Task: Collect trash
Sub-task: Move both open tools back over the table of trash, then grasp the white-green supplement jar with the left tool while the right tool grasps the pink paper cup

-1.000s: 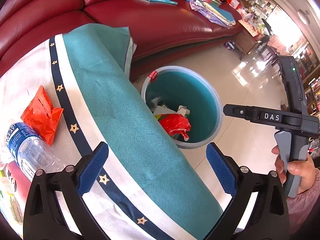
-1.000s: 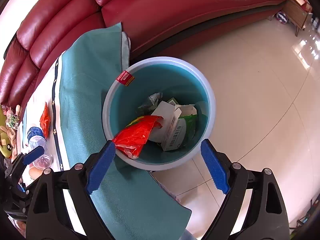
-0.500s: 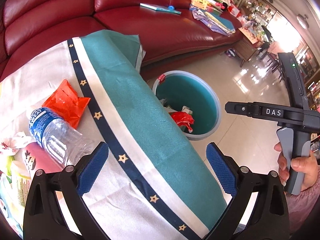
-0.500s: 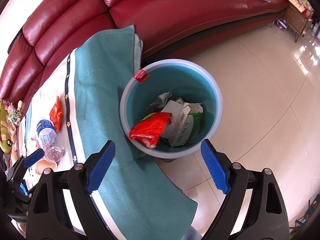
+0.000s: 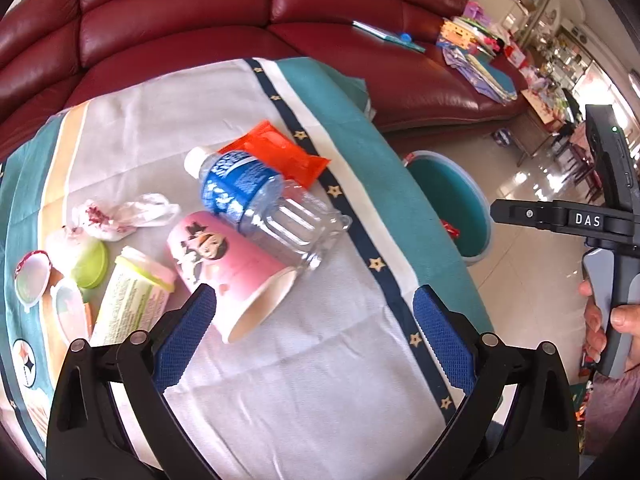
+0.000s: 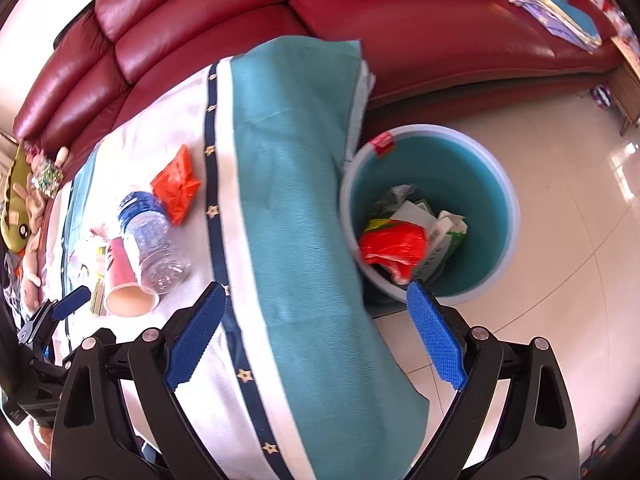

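Trash lies on a cloth-covered table (image 5: 320, 380): a pink paper cup (image 5: 232, 268) on its side, a clear plastic bottle (image 5: 264, 204) with a blue label, an orange wrapper (image 5: 276, 152), a crumpled white bag (image 5: 124, 212) and a green-lidded tub (image 5: 132, 296). My left gripper (image 5: 316, 336) is open and empty, just in front of the cup's mouth. My right gripper (image 6: 316, 336) is open and empty above the table's edge. The teal bin (image 6: 480, 184) stands on the floor beside the table and holds a red bag (image 6: 392, 240) and cartons. The cup (image 6: 124, 280), bottle (image 6: 156, 240) and wrapper (image 6: 176, 184) show in the right wrist view too.
A red leather sofa (image 5: 200, 20) runs behind the table, with books and papers (image 5: 476, 52) on its seat. Small lids and cups (image 5: 36, 280) sit at the table's left end. Shiny tiled floor (image 6: 560, 200) lies to the right of the bin. Soft toys (image 6: 20, 200) lie far left.
Both grippers have swung left from the bin toward the table. The cup, bottle and other trash have come into the left wrist view. Both stay open.
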Available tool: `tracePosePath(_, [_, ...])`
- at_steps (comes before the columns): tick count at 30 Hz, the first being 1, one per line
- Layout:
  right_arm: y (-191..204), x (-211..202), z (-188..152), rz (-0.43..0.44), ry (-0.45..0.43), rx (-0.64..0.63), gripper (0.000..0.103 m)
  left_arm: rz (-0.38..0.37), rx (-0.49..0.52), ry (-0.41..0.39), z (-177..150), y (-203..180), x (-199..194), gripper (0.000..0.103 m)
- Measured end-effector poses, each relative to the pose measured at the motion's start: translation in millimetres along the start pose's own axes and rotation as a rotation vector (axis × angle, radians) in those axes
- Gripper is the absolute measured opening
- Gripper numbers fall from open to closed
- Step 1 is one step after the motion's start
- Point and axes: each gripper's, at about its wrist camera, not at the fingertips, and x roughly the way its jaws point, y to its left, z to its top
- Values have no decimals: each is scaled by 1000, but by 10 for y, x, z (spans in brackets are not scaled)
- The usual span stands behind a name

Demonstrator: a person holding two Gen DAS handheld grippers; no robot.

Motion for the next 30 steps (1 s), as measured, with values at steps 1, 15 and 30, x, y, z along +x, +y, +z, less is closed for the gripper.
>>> tracePosePath(1, [79, 13, 7, 1, 4, -13, 88, 10, -7, -2, -20, 84, -28, 99])
tracePosePath(15, [1141, 277, 79, 29, 61, -178, 88, 126, -111, 37, -398, 1254, -97, 99])
tracePosePath(30, [1400, 500, 210, -10, 104, -185, 88, 127, 71, 66, -238, 1218, 214, 89])
